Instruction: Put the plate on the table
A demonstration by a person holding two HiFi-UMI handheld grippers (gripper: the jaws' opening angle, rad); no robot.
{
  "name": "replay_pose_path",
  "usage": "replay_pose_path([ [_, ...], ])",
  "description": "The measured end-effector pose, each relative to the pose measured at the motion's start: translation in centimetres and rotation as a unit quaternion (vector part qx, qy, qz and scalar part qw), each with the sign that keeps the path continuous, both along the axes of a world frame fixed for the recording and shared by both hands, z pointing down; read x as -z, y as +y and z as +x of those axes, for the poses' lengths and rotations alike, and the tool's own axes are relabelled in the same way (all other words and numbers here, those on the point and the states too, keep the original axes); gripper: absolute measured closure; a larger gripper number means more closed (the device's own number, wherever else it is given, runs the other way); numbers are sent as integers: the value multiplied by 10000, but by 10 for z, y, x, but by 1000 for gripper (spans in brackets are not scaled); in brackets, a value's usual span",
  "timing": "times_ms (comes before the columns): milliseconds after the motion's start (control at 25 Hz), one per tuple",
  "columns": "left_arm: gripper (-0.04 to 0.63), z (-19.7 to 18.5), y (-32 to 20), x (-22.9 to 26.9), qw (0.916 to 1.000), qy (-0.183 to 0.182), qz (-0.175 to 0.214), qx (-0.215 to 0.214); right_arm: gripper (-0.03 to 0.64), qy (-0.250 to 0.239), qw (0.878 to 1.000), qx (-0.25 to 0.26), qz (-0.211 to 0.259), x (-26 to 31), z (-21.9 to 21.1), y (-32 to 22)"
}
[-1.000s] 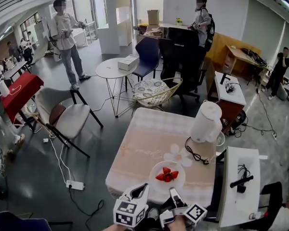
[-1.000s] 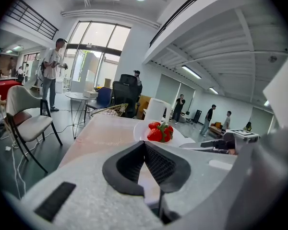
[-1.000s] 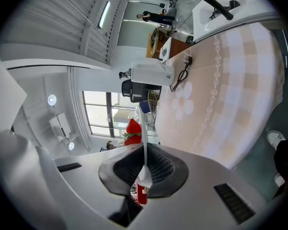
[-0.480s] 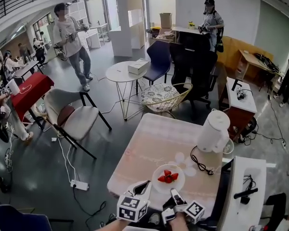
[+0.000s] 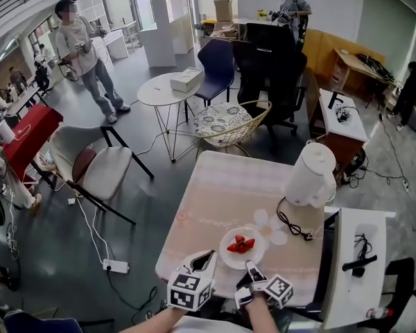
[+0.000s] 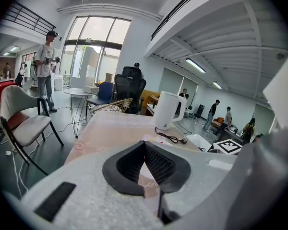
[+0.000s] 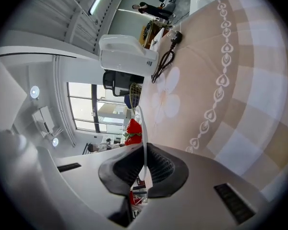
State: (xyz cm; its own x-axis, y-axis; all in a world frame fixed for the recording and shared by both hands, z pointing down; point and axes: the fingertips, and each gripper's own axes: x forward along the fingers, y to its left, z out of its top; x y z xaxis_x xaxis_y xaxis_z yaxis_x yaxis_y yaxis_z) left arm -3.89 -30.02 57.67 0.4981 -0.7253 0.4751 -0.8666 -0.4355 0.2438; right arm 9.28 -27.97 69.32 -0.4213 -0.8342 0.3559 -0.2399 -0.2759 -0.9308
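Observation:
A white plate [image 5: 243, 248] carrying red strawberries [image 5: 240, 243] hovers over the near end of the beige patterned table [image 5: 215, 186]; whether it touches the cloth I cannot tell. My right gripper [image 5: 252, 269] is shut on the plate's near rim. In the right gripper view the plate [image 7: 143, 128] runs edge-on between the pads, with a strawberry [image 7: 133, 131] beside it. My left gripper [image 5: 205, 258] sits just left of the plate, apart from it. Its jaws [image 6: 144, 145] are shut with nothing in them.
A white electric kettle [image 5: 310, 175] stands at the table's far right, its black cord [image 5: 291, 224] trailing toward the plate. A white side desk [image 5: 357, 255] adjoins the table on the right. Chairs [image 5: 97, 168], a wicker chair [image 5: 229, 127] and a round table [image 5: 168, 92] stand beyond.
The right gripper keeps its hold on the plate over the near end of the table; the plate sits slightly further in. The left gripper stays shut beside it.

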Motion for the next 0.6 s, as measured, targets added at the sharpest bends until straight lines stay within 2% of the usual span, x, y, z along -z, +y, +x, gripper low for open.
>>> replay_pose_path([
  [600,589,-3,-39,-10,9991,-72,-88,-416,603,17,9980,-535,-326,-34,3,-41],
])
